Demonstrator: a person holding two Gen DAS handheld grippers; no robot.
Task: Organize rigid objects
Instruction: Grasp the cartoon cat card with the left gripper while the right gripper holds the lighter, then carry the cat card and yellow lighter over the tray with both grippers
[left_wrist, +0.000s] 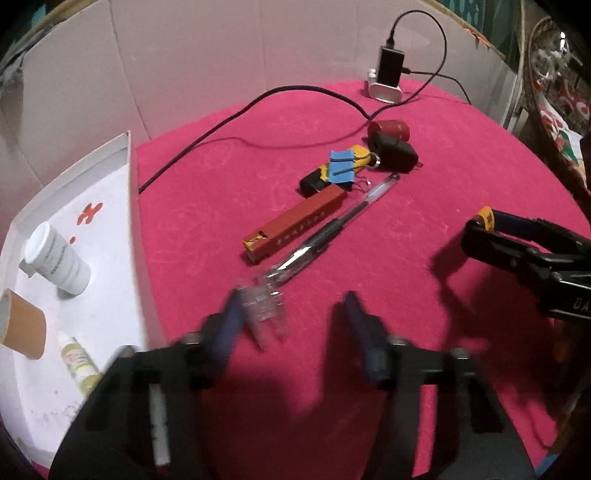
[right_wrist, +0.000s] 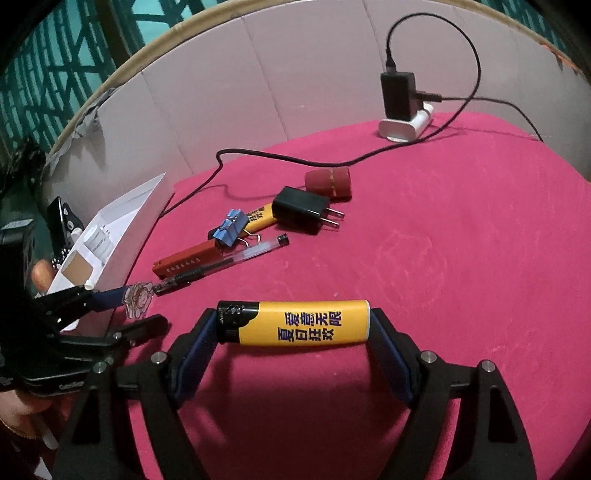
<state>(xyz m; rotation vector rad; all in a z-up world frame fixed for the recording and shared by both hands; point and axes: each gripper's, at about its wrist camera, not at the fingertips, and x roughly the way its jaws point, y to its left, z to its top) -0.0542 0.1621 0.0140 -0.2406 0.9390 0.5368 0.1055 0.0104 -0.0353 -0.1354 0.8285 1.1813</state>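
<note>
Lighter (right_wrist: 293, 323), yellow with a black cap and dark printed characters: lies crosswise between the fingers of the right gripper (right_wrist: 293, 334), the blue pads pressed on its two ends, clamped above the pink cloth (right_wrist: 461, 258).

Left gripper (left_wrist: 291, 317): jaws partly apart; a small clear plastic charm (left_wrist: 262, 306) with a cartoon figure sits against the left finger, the other finger standing clear of it. The view is blurred, so whether it is truly pinched cannot be told.

Loose group at mid-cloth, items touching or overlapping: clear pen (left_wrist: 332, 227) with black grip; long red box (left_wrist: 295, 225) just beside it; blue binder clip (left_wrist: 343, 166) resting on a second yellow lighter (left_wrist: 360, 155); black plug adapter (right_wrist: 301, 210), prongs out; dark red cylinder (right_wrist: 328, 181) behind it.

White tray (left_wrist: 129, 206) at the cloth's left edge holds a white bottle (left_wrist: 59, 260) lying on its side, a cardboard tube (left_wrist: 22, 328) and a small dropper bottle (left_wrist: 79, 363).

Far edge: black charger (right_wrist: 399, 94) on a white socket block (right_wrist: 404, 127), cable (right_wrist: 280, 157) trailing across the cloth.
</note>
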